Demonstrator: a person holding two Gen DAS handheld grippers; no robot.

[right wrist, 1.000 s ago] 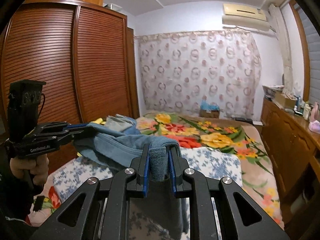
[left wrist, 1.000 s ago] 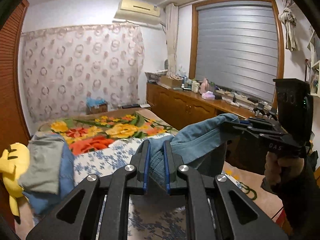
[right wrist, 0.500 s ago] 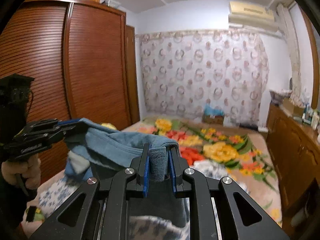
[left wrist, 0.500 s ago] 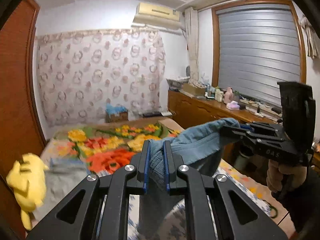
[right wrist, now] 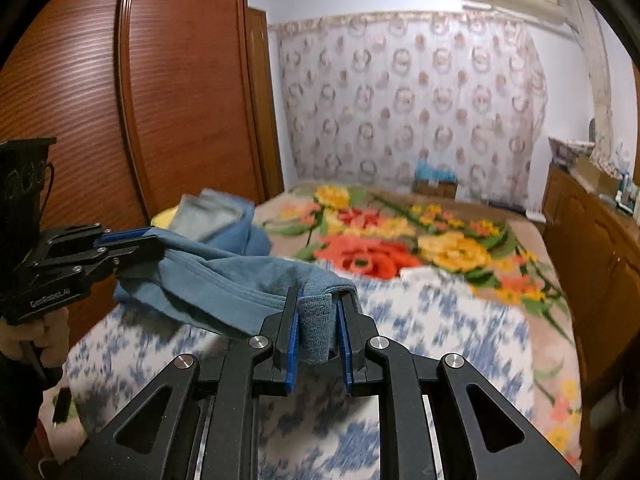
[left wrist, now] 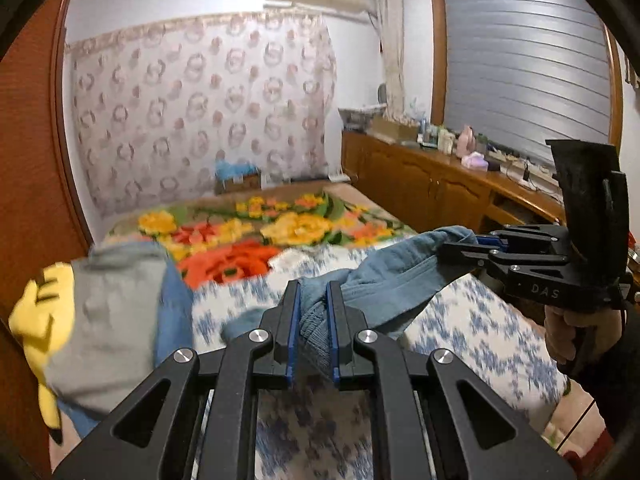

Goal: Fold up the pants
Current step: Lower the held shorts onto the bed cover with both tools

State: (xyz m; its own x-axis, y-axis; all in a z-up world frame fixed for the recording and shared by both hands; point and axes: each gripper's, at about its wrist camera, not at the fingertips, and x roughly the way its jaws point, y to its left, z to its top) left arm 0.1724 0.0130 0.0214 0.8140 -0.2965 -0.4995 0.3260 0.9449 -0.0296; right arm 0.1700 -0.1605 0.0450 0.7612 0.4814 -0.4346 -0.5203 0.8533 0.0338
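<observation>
Blue pants [left wrist: 400,276], blue-and-white floral sheet [left wrist: 472,320], orange-yellow flowered blanket [right wrist: 400,240].

light: dim, even indoor | blur: motion smear on bed [left wrist: 472,320] | edges: fisheye bending, dark corners

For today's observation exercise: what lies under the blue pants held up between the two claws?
Under the blue pants lies the blue-and-white floral sheet on the bed. The part of the sheet right beneath the cloth, and behind the left claw and right claw, is covered.
</observation>
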